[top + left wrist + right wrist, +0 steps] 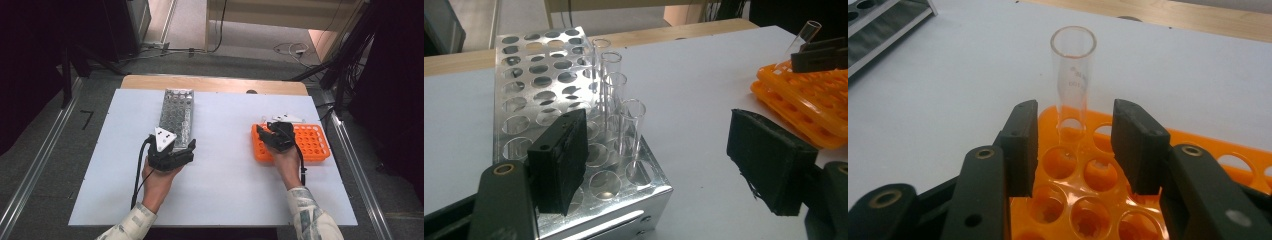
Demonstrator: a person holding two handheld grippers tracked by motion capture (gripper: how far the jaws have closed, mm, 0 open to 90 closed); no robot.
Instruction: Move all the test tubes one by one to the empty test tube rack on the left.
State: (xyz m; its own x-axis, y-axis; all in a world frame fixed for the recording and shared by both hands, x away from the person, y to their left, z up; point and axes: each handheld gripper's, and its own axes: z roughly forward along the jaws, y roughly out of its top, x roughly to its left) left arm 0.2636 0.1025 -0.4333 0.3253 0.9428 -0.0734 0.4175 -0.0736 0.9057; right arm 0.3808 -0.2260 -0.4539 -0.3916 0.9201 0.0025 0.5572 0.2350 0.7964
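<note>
White board (225, 190) covers the wooden table, with grey floor and a tangle of cables beyond it. At the left gripper (659, 165) the two black pads (559, 160) stand well apart with nothing between them; one pad hangs over the near corner of the metal test tube rack (524, 115), the other over bare board to the side. Just past that pad, four clear glass test tubes (631, 130) stand upright in a row along the rack's edge, the nearest in a hole close to the corner; the pads touch none of them. From above, this gripper (172, 152) sits at the near end of the metal rack (177, 112), which lies lengthwise left of the table's middle. At the right gripper (1075, 145) the pads (1023, 145) are parted to a middling gap and grip nothing; they hover low over the orange test tube rack (1083, 200). A single clear glass tube (1073, 75) stands upright in a hole at the far edge of that rack, just beyond the pad tips and in line with the gap, not touched by either pad. In the high view the right gripper (270, 136) rests over the left end of the orange rack (312, 142), which lies on the right side of the board, well apart from the metal one. Patterned sleeves (312, 215) enter from the bottom edge.
</note>
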